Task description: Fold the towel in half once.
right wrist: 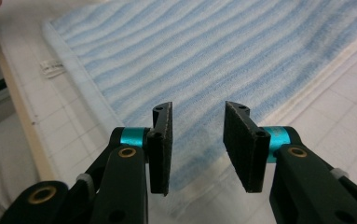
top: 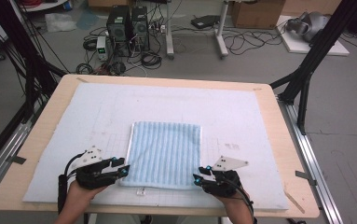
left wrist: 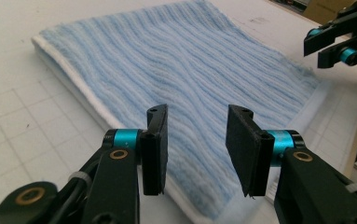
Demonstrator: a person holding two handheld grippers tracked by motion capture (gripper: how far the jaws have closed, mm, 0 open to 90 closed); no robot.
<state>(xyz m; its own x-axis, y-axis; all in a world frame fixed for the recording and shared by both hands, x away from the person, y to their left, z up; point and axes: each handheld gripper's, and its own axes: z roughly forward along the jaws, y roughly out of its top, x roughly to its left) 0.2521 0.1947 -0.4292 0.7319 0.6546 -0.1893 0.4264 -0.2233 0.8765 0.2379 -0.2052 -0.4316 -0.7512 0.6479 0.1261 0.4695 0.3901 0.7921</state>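
A folded towel (top: 164, 154) with light blue and white stripes lies flat in the middle of the white gridded mat (top: 241, 116). My left gripper (top: 126, 171) sits at the towel's near left corner, open, jaws just over the towel's edge with nothing between them. My right gripper (top: 196, 178) stands open at the near right corner. In the left gripper view the towel (left wrist: 185, 79) stretches ahead of the open left gripper (left wrist: 195, 149), with the right gripper (left wrist: 320, 46) at the far corner. In the right gripper view the right gripper (right wrist: 197, 147) hovers open over the towel (right wrist: 213, 56) near its white hem.
A small white label (top: 141, 191) sticks out from the towel's near edge. The mat covers a wooden table (top: 288, 140). Beyond the table the floor holds computer towers (top: 127, 25), cables and boxes. Black frame legs (top: 306, 79) stand at both sides.
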